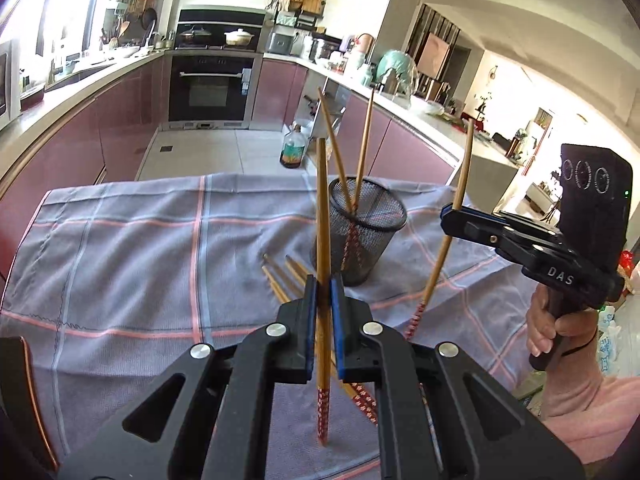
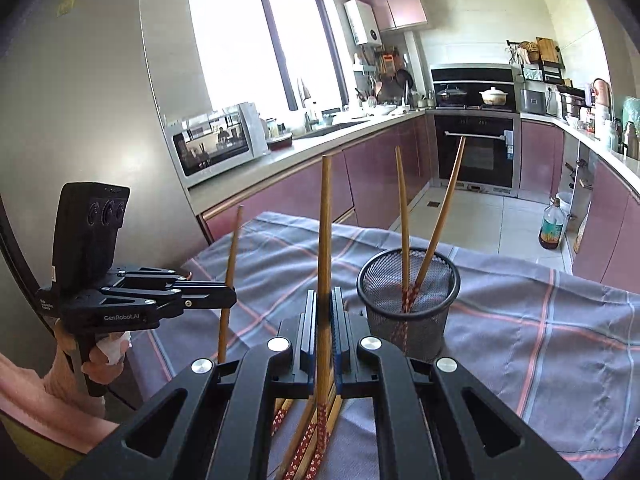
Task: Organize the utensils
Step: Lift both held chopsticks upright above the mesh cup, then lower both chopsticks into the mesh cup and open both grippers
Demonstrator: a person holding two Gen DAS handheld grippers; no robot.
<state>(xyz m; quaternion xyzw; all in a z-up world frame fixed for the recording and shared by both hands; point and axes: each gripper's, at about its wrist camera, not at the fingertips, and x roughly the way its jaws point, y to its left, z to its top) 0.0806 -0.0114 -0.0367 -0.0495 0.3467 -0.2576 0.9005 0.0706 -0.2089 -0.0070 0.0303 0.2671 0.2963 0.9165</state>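
The blue pads of the left gripper (image 1: 323, 300) were seen pressed together on a single chopstick (image 1: 322, 240), which was held nearly upright, its plain wooden tip raised toward twelve o'clock and its red patterned end hanging below the jaws toward six o'clock. The right gripper (image 2: 323, 320) was likewise clamped on one chopstick of its own (image 2: 325, 248), carried in the same near-upright way with the red patterned end pointing down. In the left wrist view the right gripper (image 1: 450, 216) was found at about three o'clock, its fingers reaching in toward nine o'clock, with its chopstick slanting from upper right to lower left; the handle beneath it was wrapped by a hand (image 1: 548, 332) emerging from a pink sleeve (image 1: 588, 408). In the right wrist view the left gripper (image 2: 228, 294) was found at about nine o'clock, pointed toward three o'clock, its handle gripped from below by the other hand (image 2: 106, 356). Both tools were held above a grey checked cloth (image 1: 132, 264) spread over the table. A black mesh cup (image 1: 366, 220) was stood on that cloth just beyond the grippers, at roughly one o'clock of each, and two chopsticks were leaned inside it, crossing near the bottom. Several loose chopsticks (image 1: 280, 276) were left lying flat on the cloth beside the cup, directly under the jaws.
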